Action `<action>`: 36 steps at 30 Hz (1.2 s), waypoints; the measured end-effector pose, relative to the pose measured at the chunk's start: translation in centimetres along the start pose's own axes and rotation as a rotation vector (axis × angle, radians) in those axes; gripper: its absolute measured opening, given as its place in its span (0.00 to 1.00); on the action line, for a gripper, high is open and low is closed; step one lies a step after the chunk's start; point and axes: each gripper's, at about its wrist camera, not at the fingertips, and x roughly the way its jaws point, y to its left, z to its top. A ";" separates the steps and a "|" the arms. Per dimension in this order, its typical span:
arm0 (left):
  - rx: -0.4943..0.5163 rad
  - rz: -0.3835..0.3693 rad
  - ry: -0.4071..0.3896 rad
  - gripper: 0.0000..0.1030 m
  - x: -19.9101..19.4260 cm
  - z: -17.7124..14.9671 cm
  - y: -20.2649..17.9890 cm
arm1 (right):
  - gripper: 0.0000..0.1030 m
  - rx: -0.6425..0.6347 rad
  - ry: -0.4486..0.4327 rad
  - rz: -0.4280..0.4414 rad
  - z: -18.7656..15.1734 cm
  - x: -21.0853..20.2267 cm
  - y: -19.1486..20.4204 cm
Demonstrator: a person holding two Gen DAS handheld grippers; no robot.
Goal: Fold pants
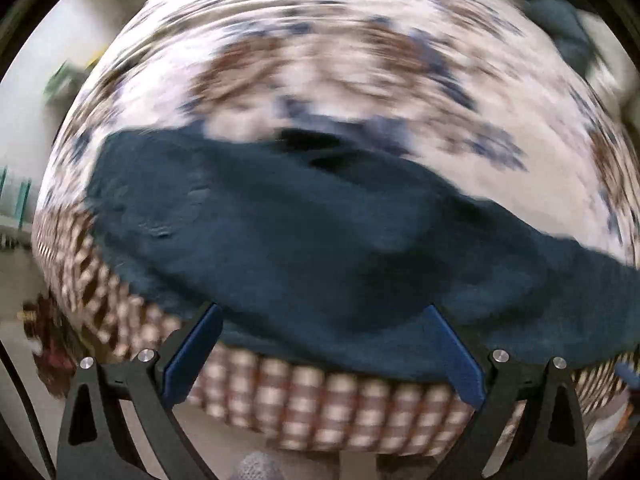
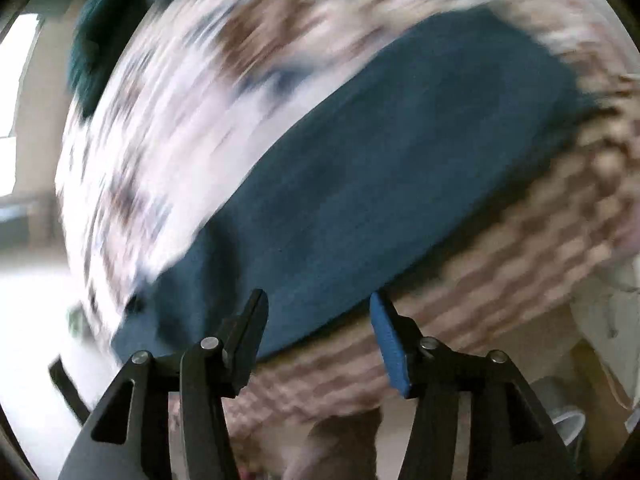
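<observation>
Both tools look the same: the left black two-finger gripper [image 1: 322, 312] and the right black two-finger gripper [image 2: 318, 300] have angular black linkage arms with triangular cutouts, round silver screws at the pivots, and blue textured pads lining the fingertips.

Pants [image 1: 304, 240] spread across a patterned bedspread [image 1: 320, 60] on a bed, near its front edge; left gripper [image 1: 324, 312] and right gripper [image 2: 318, 300] just before them.
</observation>
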 end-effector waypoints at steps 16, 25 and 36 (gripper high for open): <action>-0.442 -0.156 0.023 0.93 8.9 6.3 29.2 | 0.53 0.219 0.104 0.022 -10.8 17.8 14.0; -0.320 -0.137 -0.151 0.14 7.0 5.8 27.3 | 0.02 0.007 -0.009 -0.157 -13.7 16.4 17.5; -0.397 -0.108 0.046 0.22 10.7 0.8 30.8 | 0.05 -0.064 0.147 -0.220 -12.6 15.4 17.2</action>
